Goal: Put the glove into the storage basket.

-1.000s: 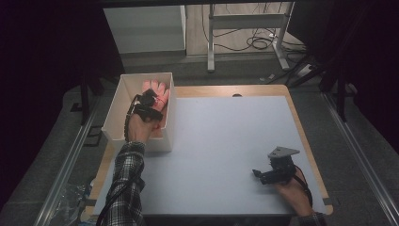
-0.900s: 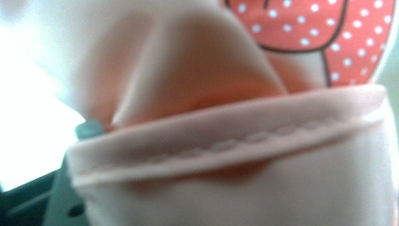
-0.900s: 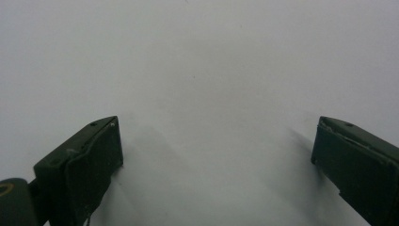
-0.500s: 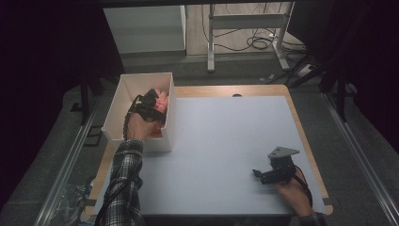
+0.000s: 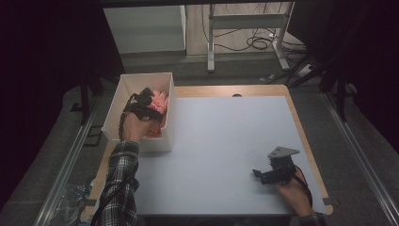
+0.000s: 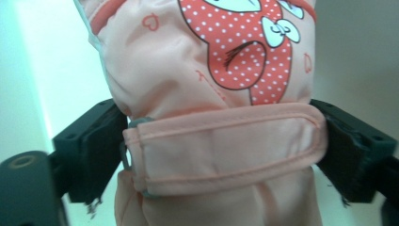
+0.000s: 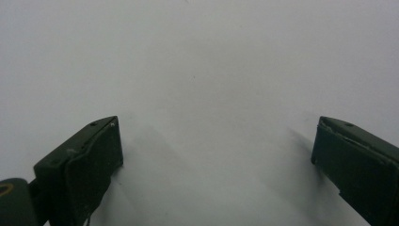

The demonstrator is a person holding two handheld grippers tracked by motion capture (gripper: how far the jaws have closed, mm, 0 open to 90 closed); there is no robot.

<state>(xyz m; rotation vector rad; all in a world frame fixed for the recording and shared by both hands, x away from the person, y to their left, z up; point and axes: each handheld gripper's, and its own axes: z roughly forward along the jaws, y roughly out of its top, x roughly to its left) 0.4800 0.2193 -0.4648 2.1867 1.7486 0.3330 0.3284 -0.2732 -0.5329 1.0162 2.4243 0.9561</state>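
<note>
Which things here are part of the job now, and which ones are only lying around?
In the job:
- left gripper, jaws just opened then closing around the glove
- pink glove
- white box

Lying about:
- right gripper, open, resting on the table
- cables on the floor behind

The left gripper [image 5: 149, 98] reaches down into the box [image 5: 123, 89], which stands on the counter [image 5: 226, 136] at its far left corner. A mitten [image 6: 211, 94] lies in the box, directly ahead of this gripper and between its jaws, its wrist strap [image 6: 226, 150] nearest. The right gripper [image 5: 261, 175] rests on the counter's near right part, well apart from the box, with bare counter ahead of it.
</note>
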